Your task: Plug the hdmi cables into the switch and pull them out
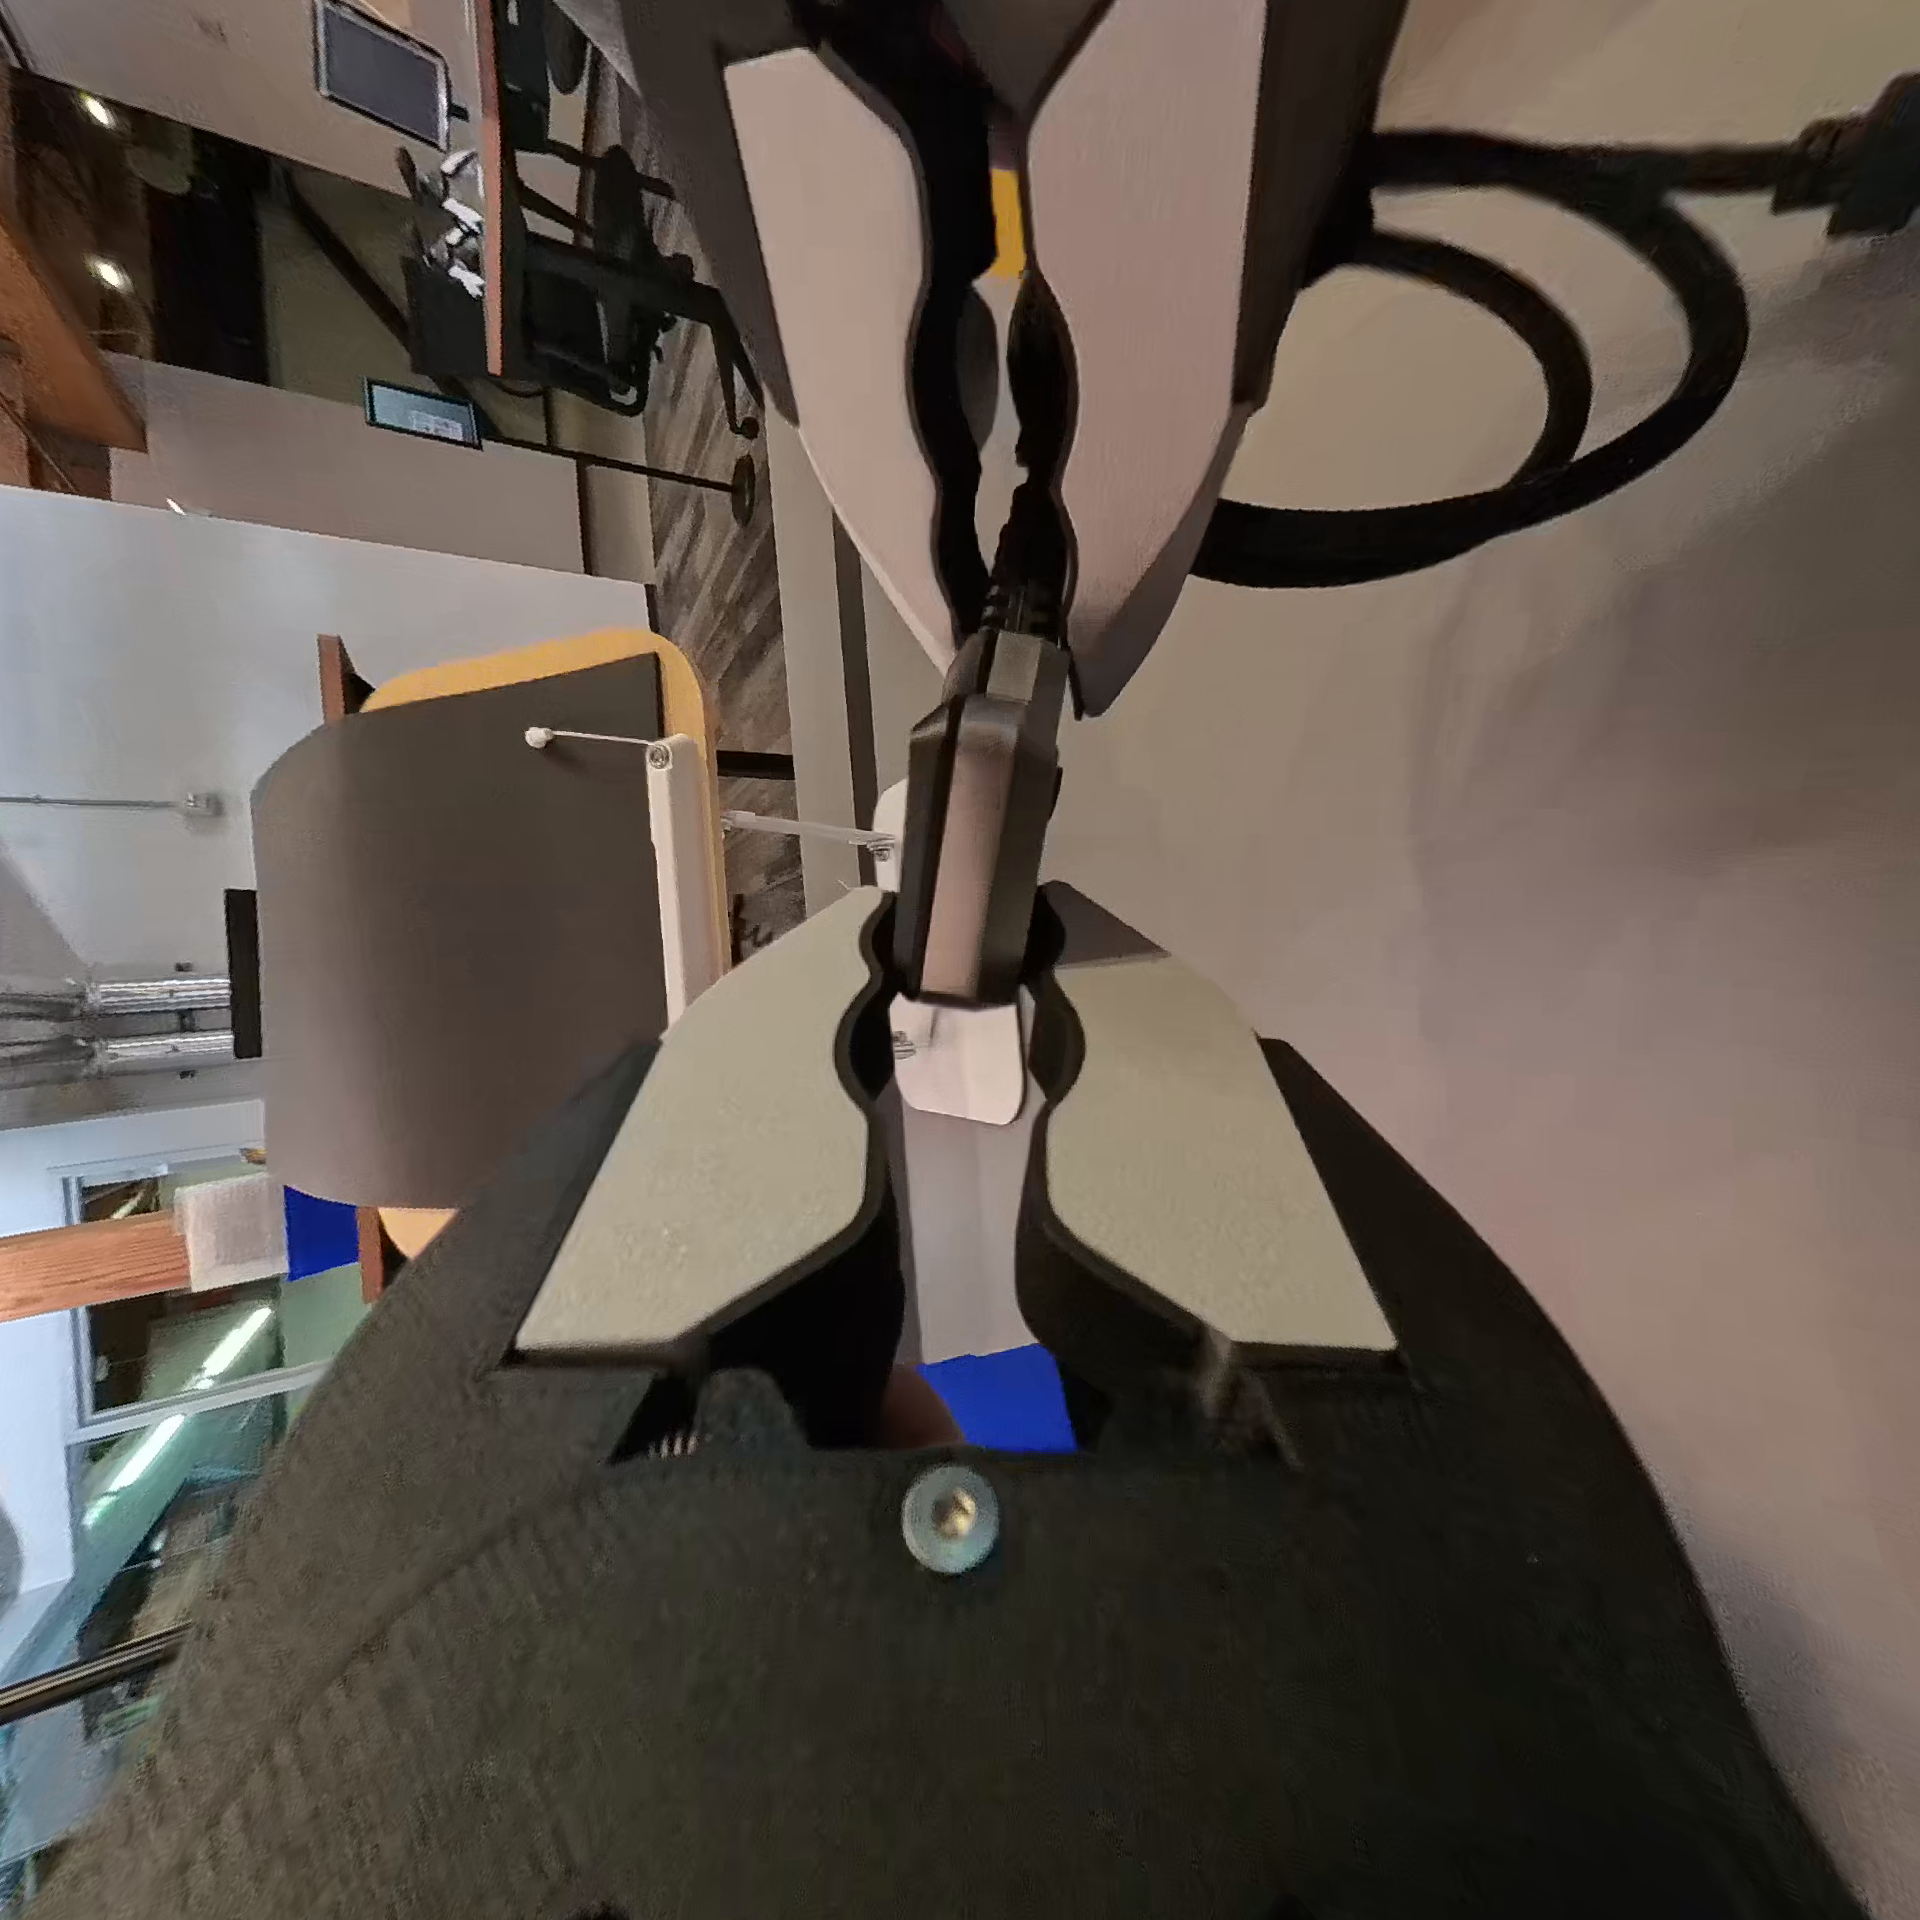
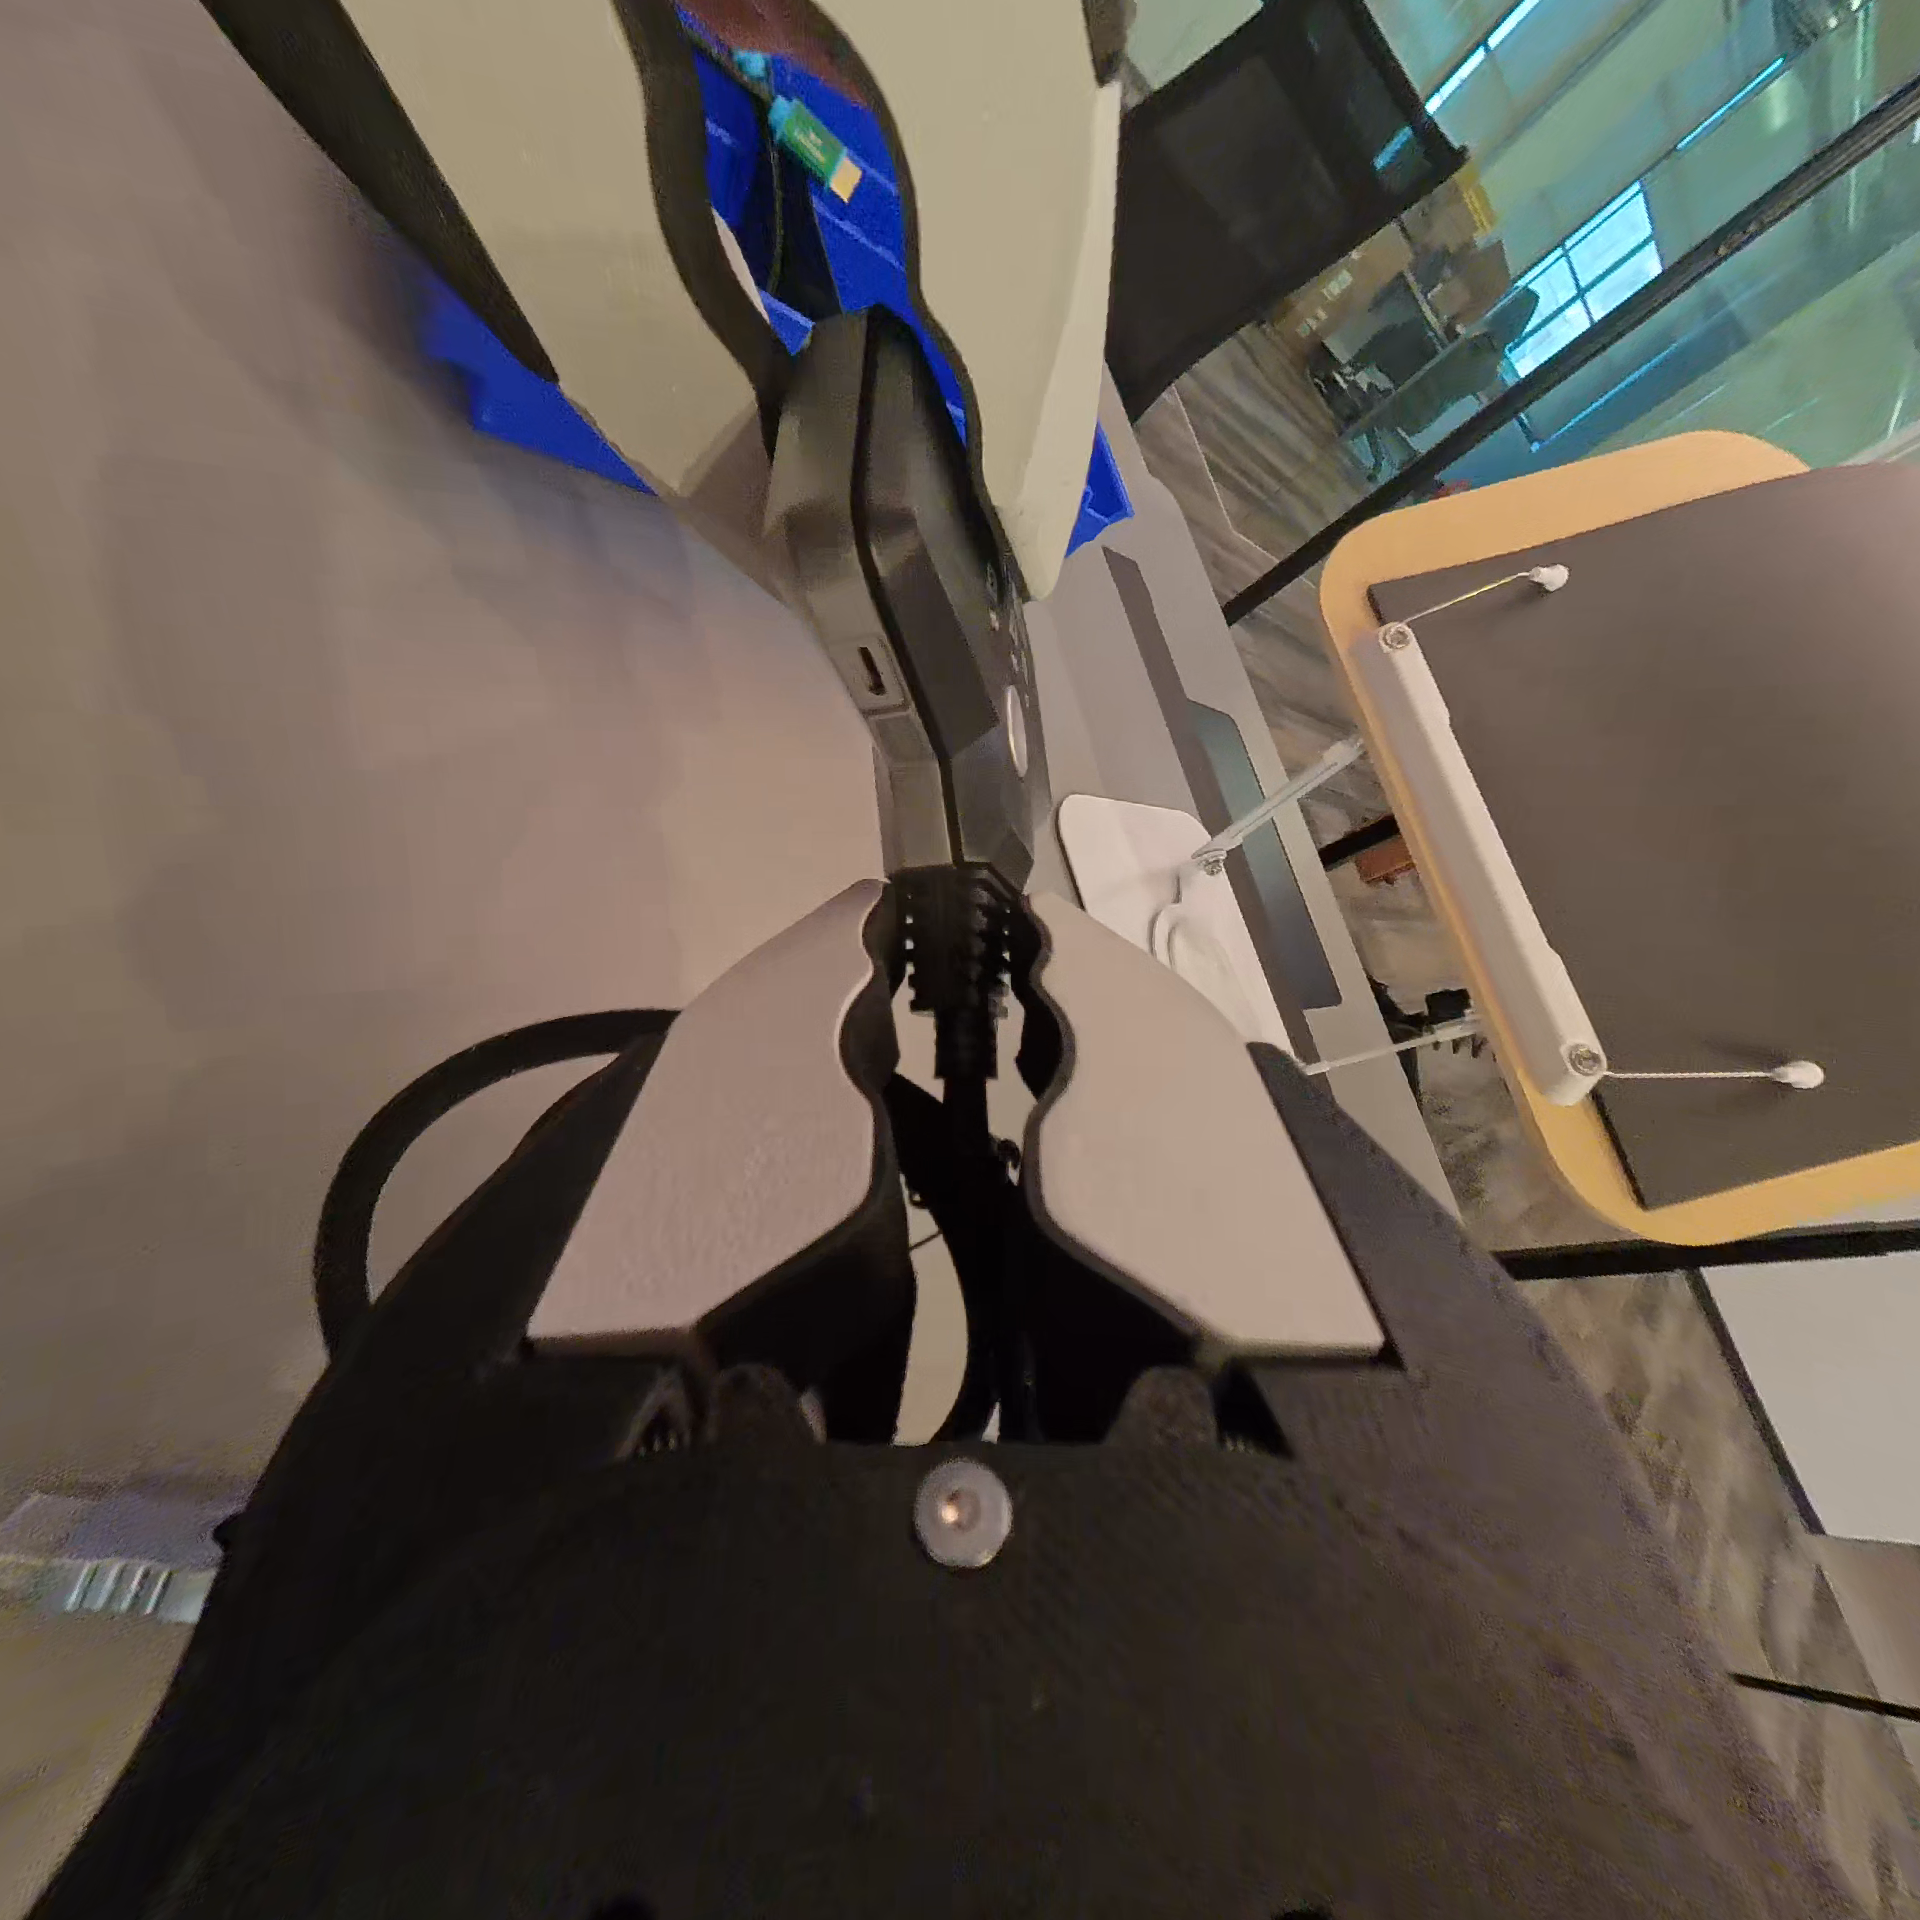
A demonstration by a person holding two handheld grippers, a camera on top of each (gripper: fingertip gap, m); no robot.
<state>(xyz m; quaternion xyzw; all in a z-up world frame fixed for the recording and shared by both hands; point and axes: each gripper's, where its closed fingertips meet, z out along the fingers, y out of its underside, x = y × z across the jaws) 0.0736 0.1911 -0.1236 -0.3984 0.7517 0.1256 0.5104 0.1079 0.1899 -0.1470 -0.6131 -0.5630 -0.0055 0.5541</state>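
A black HDMI switch (image 1: 971,831) is held in the air between my two grippers, which face each other. My left gripper (image 1: 966,956) is shut on the switch's near end. My right gripper (image 2: 956,925) is shut on the ribbed black HDMI plug (image 2: 961,956). The plug's front meets the end of the switch (image 2: 925,623), and it looks seated in the port. An empty port (image 2: 873,670) shows on the switch's side. The braided black cable (image 1: 1558,468) loops over the table behind the right gripper (image 1: 1018,644). The left gripper (image 2: 894,499) shows at the top of the right wrist view.
A second black cable connector (image 1: 1860,166) lies on the pale table (image 2: 312,727). A white flat stand (image 2: 1132,862) sits near the table's edge. A blue bin (image 2: 540,405) lies behind the left gripper. A tan-rimmed black chair (image 2: 1662,831) stands beyond the edge. My right fingertips sit around 5 centimeters from my left ones.
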